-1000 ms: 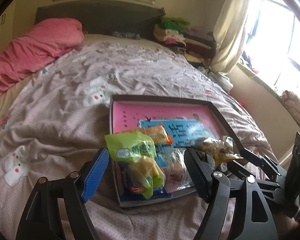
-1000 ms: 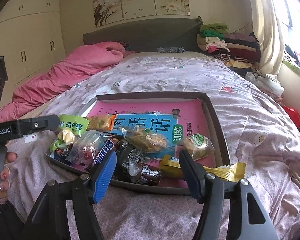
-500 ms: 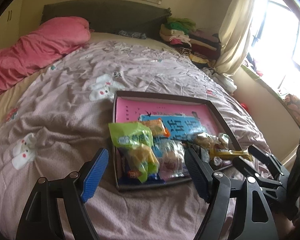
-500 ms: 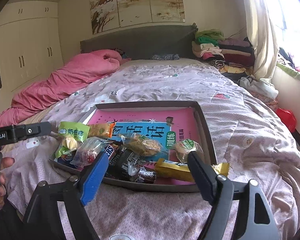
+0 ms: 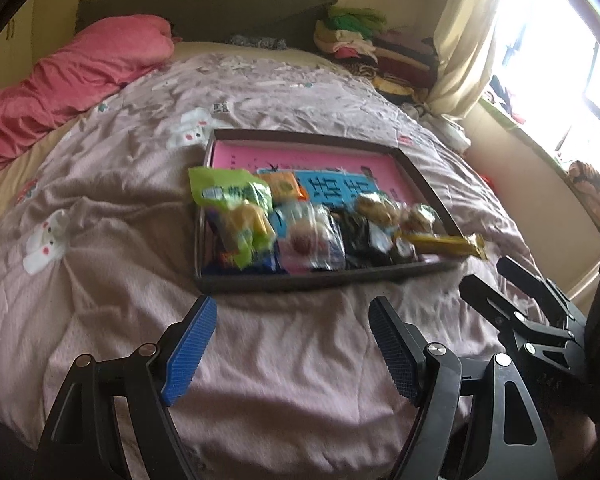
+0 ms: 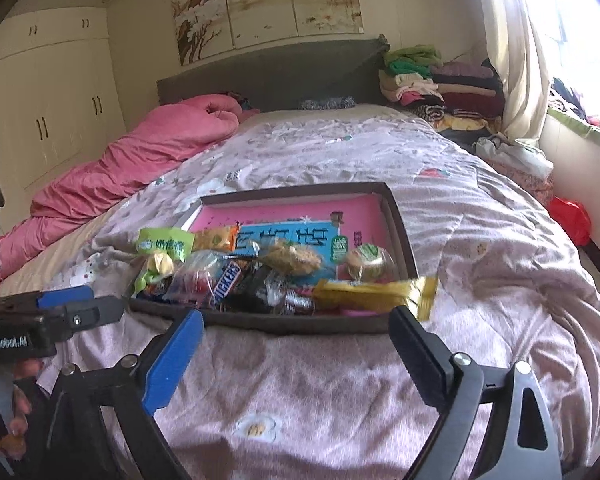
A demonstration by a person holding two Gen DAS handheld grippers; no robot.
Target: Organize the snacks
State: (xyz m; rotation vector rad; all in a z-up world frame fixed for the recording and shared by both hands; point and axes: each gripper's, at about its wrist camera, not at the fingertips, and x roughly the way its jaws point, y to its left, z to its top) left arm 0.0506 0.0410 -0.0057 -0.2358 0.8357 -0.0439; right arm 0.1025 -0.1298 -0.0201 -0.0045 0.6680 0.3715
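**Snacks are in the tray but still in a heap**

You are working on a bed (image 6: pixel 480 240) under a mauve quilt with rabbit prints, a pink duvet (image 6: pixel 132 164) bunched along its far left side. Beyond it stand a grey headboard, cream wardrobes on the left, folded clothes stacked at the far right and a bright curtained window on the right.

The tray (image 6: pixel 400 224) sits on the quilt just ahead of you, lined with a pink and blue sheet. Its far half is bare; all the snacks crowd the near edge. That reads as gathering done and sorting left, though you cannot tell from here what the final layout should be.

From the largest down: the green bag (image 6: pixel 162 246) at the near left corner, hanging over the rim; the gold bar (image 6: pixel 374 294), whose right end pokes past the near right corner; a clear packet, a Snickers (image 6: pixel 226 280) and dark wrappers overlapping between them; a round cake (image 6: pixel 366 260) toward the right.

Your left gripper (image 5: pixel 292 344) is spread, with nothing between its pads. Your right gripper (image 6: pixel 296 354) is opening, also empty. Both hover over quilt, near the tray's near rim, touching nothing.
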